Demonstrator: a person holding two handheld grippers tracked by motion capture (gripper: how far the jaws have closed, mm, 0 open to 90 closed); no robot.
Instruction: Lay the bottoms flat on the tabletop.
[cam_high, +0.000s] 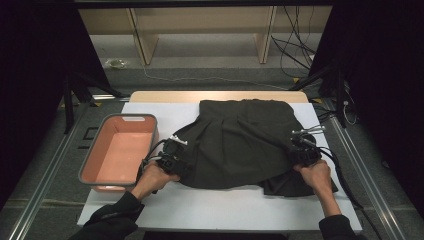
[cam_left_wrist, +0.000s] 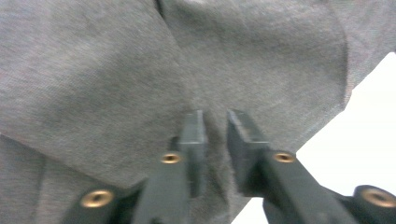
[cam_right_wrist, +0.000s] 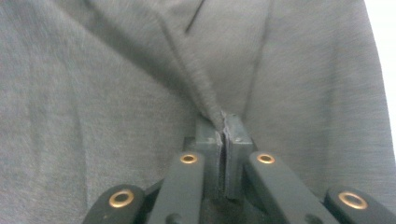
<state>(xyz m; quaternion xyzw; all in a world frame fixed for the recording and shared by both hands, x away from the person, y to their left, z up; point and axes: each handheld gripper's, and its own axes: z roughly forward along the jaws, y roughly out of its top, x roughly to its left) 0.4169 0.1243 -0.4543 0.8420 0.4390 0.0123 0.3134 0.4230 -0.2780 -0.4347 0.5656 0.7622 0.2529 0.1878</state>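
A dark grey garment (cam_high: 240, 145) lies spread and rumpled on the white table cover (cam_high: 225, 207). My left gripper (cam_high: 172, 150) is at the garment's left edge. In the left gripper view its jaws (cam_left_wrist: 215, 122) stand a little apart, with a thick fold of the grey fabric (cam_left_wrist: 116, 70) bunched between them. My right gripper (cam_high: 302, 145) is at the garment's right edge. In the right gripper view its jaws (cam_right_wrist: 223, 125) are pressed together on a thin ridge of the fabric (cam_right_wrist: 93, 93), which rises from the pinch. A hand holds each gripper from the near side.
A salmon-coloured tub (cam_high: 95, 150) with a grey rim stands at the table's left, close to my left gripper. White cover (cam_left_wrist: 369, 121) shows past the garment's edge. Metal rails run along both table sides. Wooden shelving (cam_high: 145, 40) and floor cables (cam_high: 295, 45) lie beyond the far edge.
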